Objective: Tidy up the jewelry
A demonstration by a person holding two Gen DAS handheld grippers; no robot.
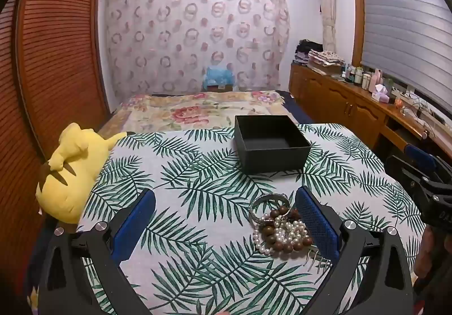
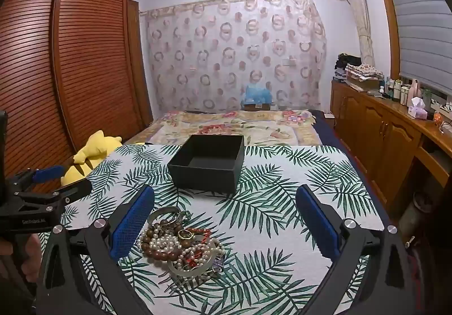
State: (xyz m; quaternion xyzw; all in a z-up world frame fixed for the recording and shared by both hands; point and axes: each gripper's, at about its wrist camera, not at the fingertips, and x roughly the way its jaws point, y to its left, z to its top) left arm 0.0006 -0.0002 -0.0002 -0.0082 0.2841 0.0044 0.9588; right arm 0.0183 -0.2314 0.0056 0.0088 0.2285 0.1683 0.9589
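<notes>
A pile of jewelry (image 2: 180, 244) lies on the leaf-print tablecloth: pearl strands, brown wooden beads, silver bangles and a red cord. It also shows in the left wrist view (image 1: 281, 227). An empty black box (image 2: 207, 162) stands open behind the pile, also in the left wrist view (image 1: 271, 145). My left gripper (image 1: 226, 219) is open, the pile just inside its right finger. My right gripper (image 2: 226, 219) is open, the pile beside its left finger. Both hold nothing.
A yellow plush toy (image 1: 70, 171) lies at the table's left edge. A bed (image 2: 240, 125) with a floral cover stands behind the table. A wooden cabinet (image 2: 381, 128) with bottles runs along the right. A slatted wardrobe (image 2: 70, 60) stands on the left.
</notes>
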